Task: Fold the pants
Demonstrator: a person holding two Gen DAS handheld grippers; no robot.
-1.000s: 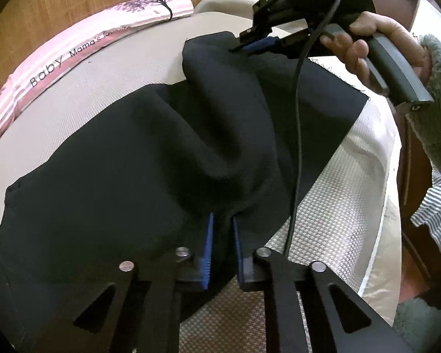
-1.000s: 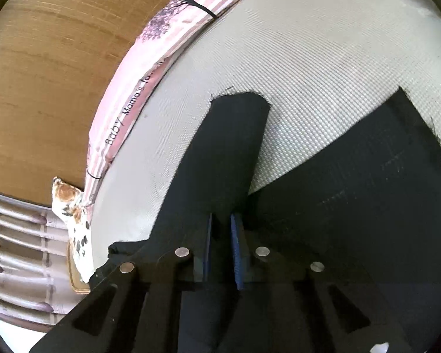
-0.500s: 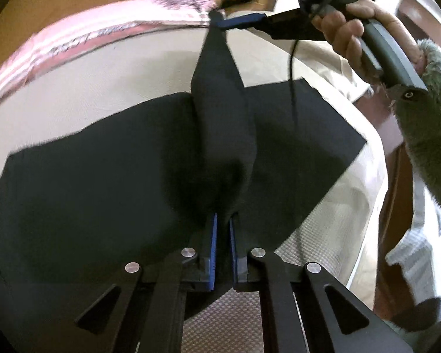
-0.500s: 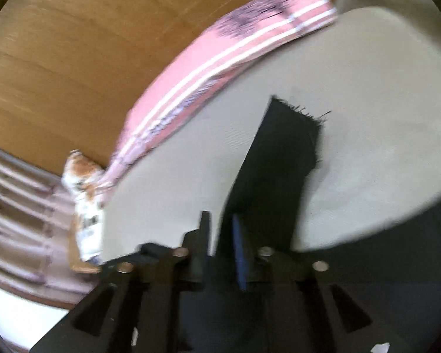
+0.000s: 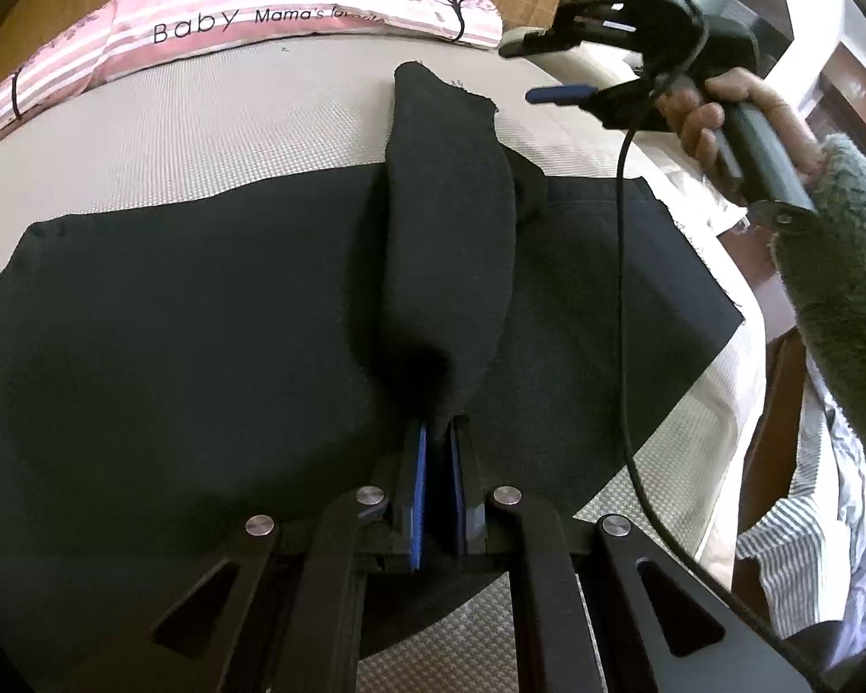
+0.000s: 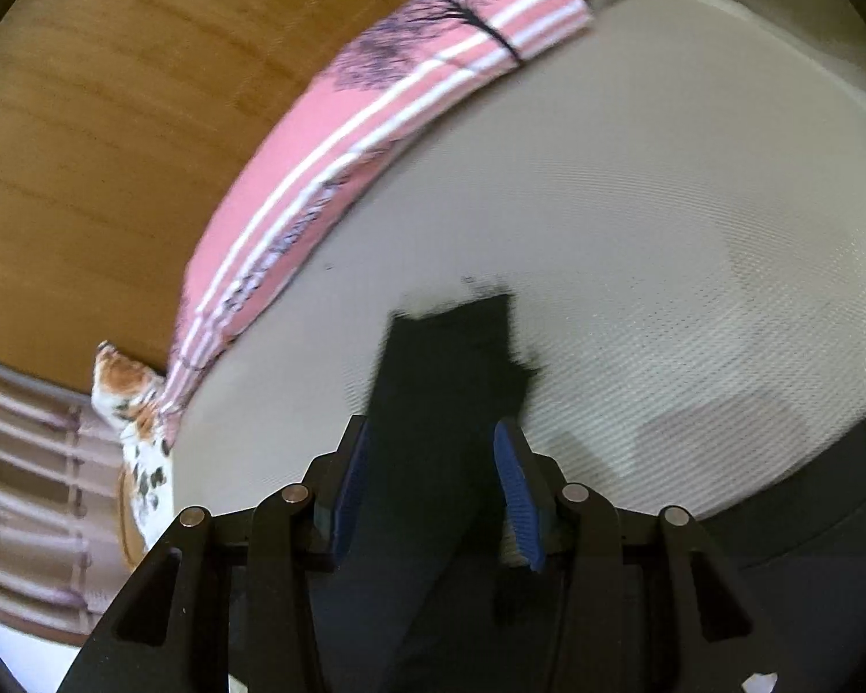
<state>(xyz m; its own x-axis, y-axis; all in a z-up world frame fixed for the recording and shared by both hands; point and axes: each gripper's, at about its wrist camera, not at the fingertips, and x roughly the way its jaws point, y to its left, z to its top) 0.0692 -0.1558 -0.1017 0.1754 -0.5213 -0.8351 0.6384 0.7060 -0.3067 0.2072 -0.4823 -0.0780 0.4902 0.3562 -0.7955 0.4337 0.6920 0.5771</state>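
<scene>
Black pants (image 5: 202,312) lie spread across a beige mattress (image 5: 202,133). One trouser leg (image 5: 450,219) is folded over the rest and runs away from me, its raw hem resting on the mattress. My left gripper (image 5: 440,433) is shut on the near end of that leg. My right gripper (image 5: 537,72) is held in a hand at the upper right, open and empty, just above and to the right of the hem. In the right wrist view the right gripper (image 6: 433,450) is open above the leg's end (image 6: 450,369), not touching it.
A pink striped pillow (image 5: 231,29) printed "Baby" lies along the mattress's far edge against a wooden wall (image 6: 115,115). A patterned cushion (image 6: 133,421) sits at the left. The right gripper's black cable (image 5: 623,289) hangs across the pants. The mattress edge (image 5: 739,404) drops at the right.
The right gripper has opened and let go of the leg's hem, which now lies on the mattress. The right gripper has lifted away to the right. The left gripper still holds.
</scene>
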